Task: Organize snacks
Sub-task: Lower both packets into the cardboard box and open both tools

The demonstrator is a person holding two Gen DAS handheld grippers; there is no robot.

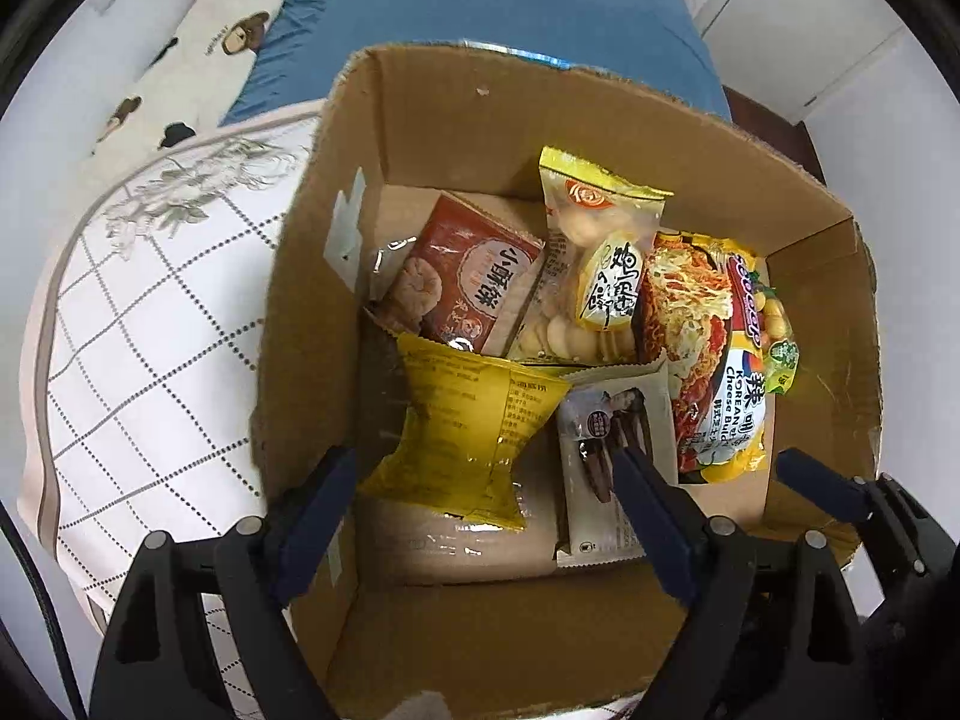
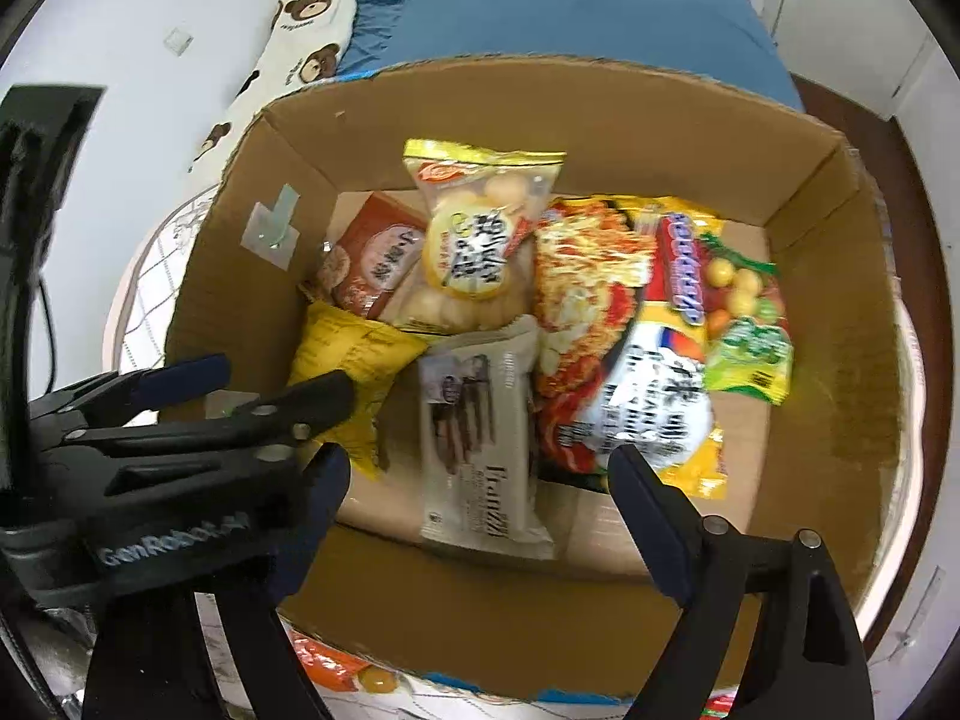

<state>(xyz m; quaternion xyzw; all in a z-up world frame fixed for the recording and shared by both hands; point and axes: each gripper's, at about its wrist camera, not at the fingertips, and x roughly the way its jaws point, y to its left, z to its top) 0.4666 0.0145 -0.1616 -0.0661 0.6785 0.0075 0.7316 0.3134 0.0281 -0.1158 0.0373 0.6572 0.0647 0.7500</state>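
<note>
Snacks (image 1: pixel 600 324) lie packed in the box (image 1: pixel 456 120), just ahead of both grippers. Left gripper (image 1: pixel 486 480) and right gripper (image 2: pixel 480 474) hang spread and empty above it, probably so the next packet goes in freely.

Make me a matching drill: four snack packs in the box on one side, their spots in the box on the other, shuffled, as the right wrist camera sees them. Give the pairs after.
Things:
1. red biscuit pack
2. green candy pack
3. white Franzzi pack
4. cheese noodle pack

Places:
A. far right of the pile
B. back left corner
C. front middle, lengthwise
D. between the white and green packs

Pairs: 1-B, 2-A, 3-C, 4-D
</note>
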